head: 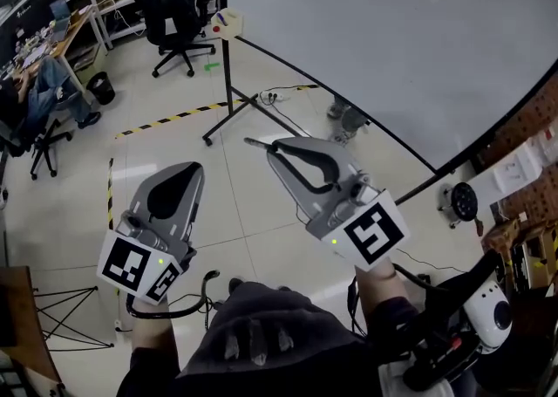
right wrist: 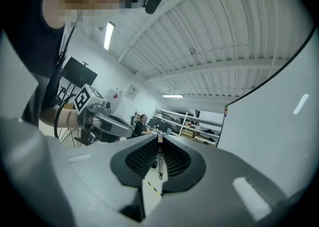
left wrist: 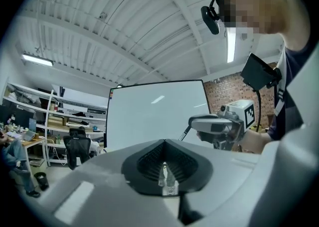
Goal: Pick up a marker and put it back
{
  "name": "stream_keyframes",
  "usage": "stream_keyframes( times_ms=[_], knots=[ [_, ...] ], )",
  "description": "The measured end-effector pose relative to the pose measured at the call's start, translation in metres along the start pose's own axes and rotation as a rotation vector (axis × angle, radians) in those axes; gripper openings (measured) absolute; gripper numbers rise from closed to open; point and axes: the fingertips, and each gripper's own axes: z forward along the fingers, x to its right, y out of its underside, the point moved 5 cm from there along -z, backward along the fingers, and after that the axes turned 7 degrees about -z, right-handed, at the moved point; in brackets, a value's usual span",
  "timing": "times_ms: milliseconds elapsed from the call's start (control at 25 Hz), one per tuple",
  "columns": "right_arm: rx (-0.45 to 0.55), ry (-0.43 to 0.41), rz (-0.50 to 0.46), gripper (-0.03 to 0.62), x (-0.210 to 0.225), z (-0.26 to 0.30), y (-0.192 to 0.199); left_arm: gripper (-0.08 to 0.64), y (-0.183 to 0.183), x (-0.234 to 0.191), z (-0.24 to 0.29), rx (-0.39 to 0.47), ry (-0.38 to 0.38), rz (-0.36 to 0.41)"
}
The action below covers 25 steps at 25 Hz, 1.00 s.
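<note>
In the head view my right gripper (head: pixel 272 146) is shut on a thin dark marker (head: pixel 255 141) whose tip sticks out past the jaws. In the right gripper view the marker (right wrist: pixel 159 160) shows as a slim stick in the slot between the closed jaws of my right gripper (right wrist: pixel 159 138). My left gripper (head: pixel 193 168) is level beside it, tips together and nothing between them. In the left gripper view my left gripper (left wrist: pixel 164 142) faces the large whiteboard (left wrist: pixel 154 116). A small beige marker holder (head: pixel 228 22) sits at the whiteboard's (head: pixel 392 37) far corner.
The whiteboard's black stand legs (head: pixel 240 112) spread over the floor ahead, beside yellow-black floor tape (head: pixel 174 116). A black office chair (head: pixel 179 7) stands beyond, and a seated person (head: pixel 44 90) and a bin (head: pixel 100 87) are at far left. Cables and gear lie at right.
</note>
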Motion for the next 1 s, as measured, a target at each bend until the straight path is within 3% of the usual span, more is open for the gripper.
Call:
stream_keyframes(
  times_ms=[360, 520, 680, 1000],
  knots=[
    [-0.005, 0.023, 0.039, 0.029, 0.015, -0.072, 0.009, 0.006, 0.018, 0.063, 0.03, -0.028, 0.008, -0.01],
    [0.004, 0.036, 0.068, 0.029, 0.026, -0.096, 0.014, 0.006, 0.021, 0.085, 0.044, -0.061, 0.004, 0.033],
    [0.003, 0.024, 0.077, 0.029, 0.029, -0.103, 0.018, 0.006, 0.019, 0.09, 0.043, -0.057, -0.029, 0.053],
    [-0.019, 0.007, 0.101, 0.029, 0.03, -0.104, 0.031, 0.006, 0.022, 0.082, 0.039, -0.049, -0.08, 0.012]
  ],
)
